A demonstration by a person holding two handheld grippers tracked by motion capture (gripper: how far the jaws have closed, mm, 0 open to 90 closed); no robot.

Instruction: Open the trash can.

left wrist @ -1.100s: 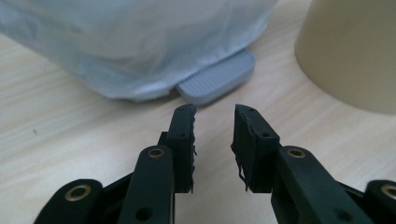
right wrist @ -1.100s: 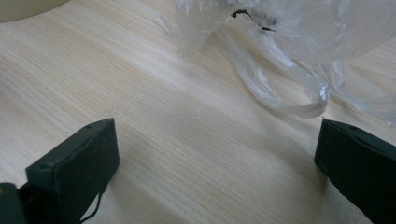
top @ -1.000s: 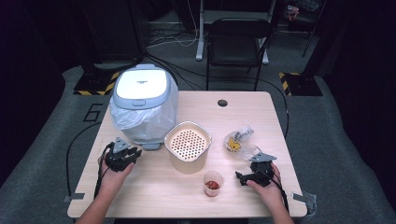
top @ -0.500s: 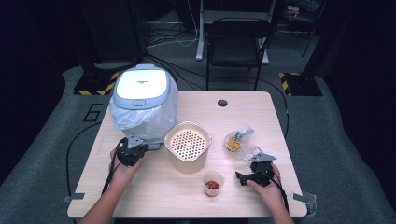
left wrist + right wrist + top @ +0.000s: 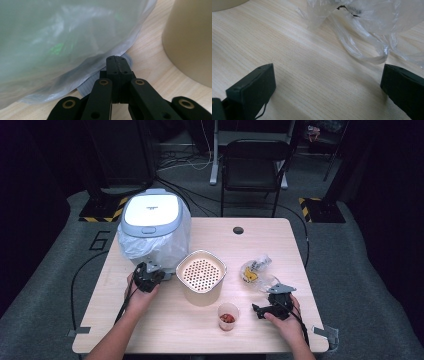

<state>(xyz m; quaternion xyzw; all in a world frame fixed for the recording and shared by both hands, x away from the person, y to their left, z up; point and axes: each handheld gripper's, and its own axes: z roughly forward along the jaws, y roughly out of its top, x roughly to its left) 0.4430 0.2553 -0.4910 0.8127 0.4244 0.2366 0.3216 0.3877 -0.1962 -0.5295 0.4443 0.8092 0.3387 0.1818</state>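
Note:
A white-lidded appliance [image 5: 150, 217] wrapped in a clear plastic bag [image 5: 62, 37] stands at the table's back left. My left gripper [image 5: 148, 276] is shut at its foot. In the left gripper view the closed tips [image 5: 116, 61] rest at the bag's lower edge, by the grey base. A beige perforated basket [image 5: 201, 275] stands just to the right. My right gripper [image 5: 267, 307] lies near the front right, open, with bare wood between its jaws [image 5: 327, 87]. A crumpled clear bag [image 5: 367, 20] lies just beyond them.
A small cup with red pieces [image 5: 227, 316] stands between the basket and my right gripper. The crumpled bag [image 5: 255, 270] holds something yellow. A round hole [image 5: 238, 230] sits near the table's back edge. A black chair [image 5: 255, 165] stands behind the wooden table [image 5: 200, 340].
My left gripper has moved right and forward, from the table's left side up to the wrapped appliance's base. The right gripper has stayed where it was.

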